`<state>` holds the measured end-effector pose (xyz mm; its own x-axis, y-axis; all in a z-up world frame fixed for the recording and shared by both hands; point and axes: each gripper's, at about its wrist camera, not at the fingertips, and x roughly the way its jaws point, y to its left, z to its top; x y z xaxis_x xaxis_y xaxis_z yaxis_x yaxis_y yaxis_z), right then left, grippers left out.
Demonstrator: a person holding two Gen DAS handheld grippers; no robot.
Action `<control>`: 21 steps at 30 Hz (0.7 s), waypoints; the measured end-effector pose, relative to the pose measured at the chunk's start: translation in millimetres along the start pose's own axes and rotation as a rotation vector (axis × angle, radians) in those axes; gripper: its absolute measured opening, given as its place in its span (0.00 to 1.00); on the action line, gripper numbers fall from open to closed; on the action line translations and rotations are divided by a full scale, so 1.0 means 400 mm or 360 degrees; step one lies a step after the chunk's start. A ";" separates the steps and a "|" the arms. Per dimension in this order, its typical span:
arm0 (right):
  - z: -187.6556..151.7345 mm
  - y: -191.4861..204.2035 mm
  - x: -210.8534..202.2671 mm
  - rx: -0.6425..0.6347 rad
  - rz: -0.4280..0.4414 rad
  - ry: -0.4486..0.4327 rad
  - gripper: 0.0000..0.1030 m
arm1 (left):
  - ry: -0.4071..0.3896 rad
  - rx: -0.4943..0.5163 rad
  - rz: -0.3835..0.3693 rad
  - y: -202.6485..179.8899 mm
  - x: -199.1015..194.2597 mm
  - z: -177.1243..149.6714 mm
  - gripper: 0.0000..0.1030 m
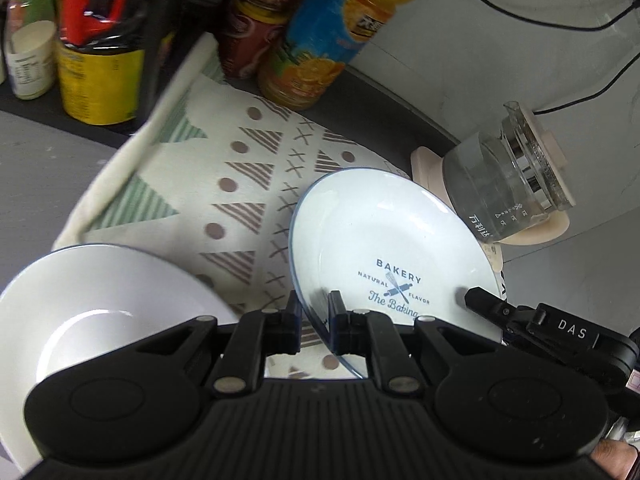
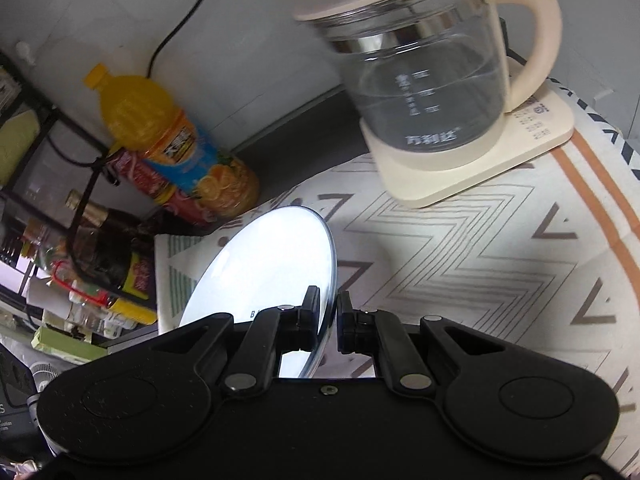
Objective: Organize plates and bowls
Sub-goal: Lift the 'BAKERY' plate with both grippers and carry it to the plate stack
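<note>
1. Nearest to the left wrist camera is the left gripper [image 1: 316, 312]; its two black jaws are pinching the near rim of the bakery plate [image 1: 384, 240], a white plate with a thin blue edge and a blue print that reads "BAKERY".
2. That plate is tilted and appears lifted off the patterned cloth [image 1: 240, 184] under it.
3. On the far right side of the same plate, the right gripper [image 1: 482, 298] reaches in, and its black tip touches the plate's rim.
4. In the right wrist view, the right gripper [image 2: 328, 312] has its jaws pressed on the edge of this plate [image 2: 272, 264], which is seen almost edge-on between them.
5. So both grippers hold the one plate, each at an opposite side.
6. At the lower left of the left wrist view lies a second white plate [image 1: 100, 292], partly hidden behind the gripper body; it lies partly on the cloth.
7. Behind the held plate stands a glass kettle [image 2: 424, 80] with a cream handle, on a cream base [image 2: 472, 168] which sits on a zigzag mat [image 2: 480, 264].
8. An orange juice bottle [image 2: 168, 132] and a red bottle [image 1: 256, 28] stand at the back edge of the cloth, just beside each other.
9. Further left, a dark sauce bottle with yellow label [image 1: 100, 60] and a small white jar [image 1: 30, 32] stand near a black rack [image 2: 48, 128].
10. A black cable [image 1: 560, 20] runs along the pale wall.
</note>
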<state>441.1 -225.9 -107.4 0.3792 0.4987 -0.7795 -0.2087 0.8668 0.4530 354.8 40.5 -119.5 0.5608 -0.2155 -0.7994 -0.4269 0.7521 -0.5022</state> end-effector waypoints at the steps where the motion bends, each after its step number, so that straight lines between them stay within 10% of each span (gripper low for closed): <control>1: -0.008 0.009 -0.001 -0.0002 0.0002 0.0000 0.08 | -0.0004 -0.0004 0.0000 0.010 -0.009 -0.002 0.10; 21: -0.204 0.178 -0.048 -0.0099 0.0011 0.0004 0.09 | -0.0046 -0.0050 0.0003 0.188 -0.172 -0.104 0.10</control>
<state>345.4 -172.8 -95.6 0.3755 0.5048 -0.7773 -0.2670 0.8620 0.4309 254.5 85.8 -116.0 0.5801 -0.1955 -0.7907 -0.4497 0.7325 -0.5110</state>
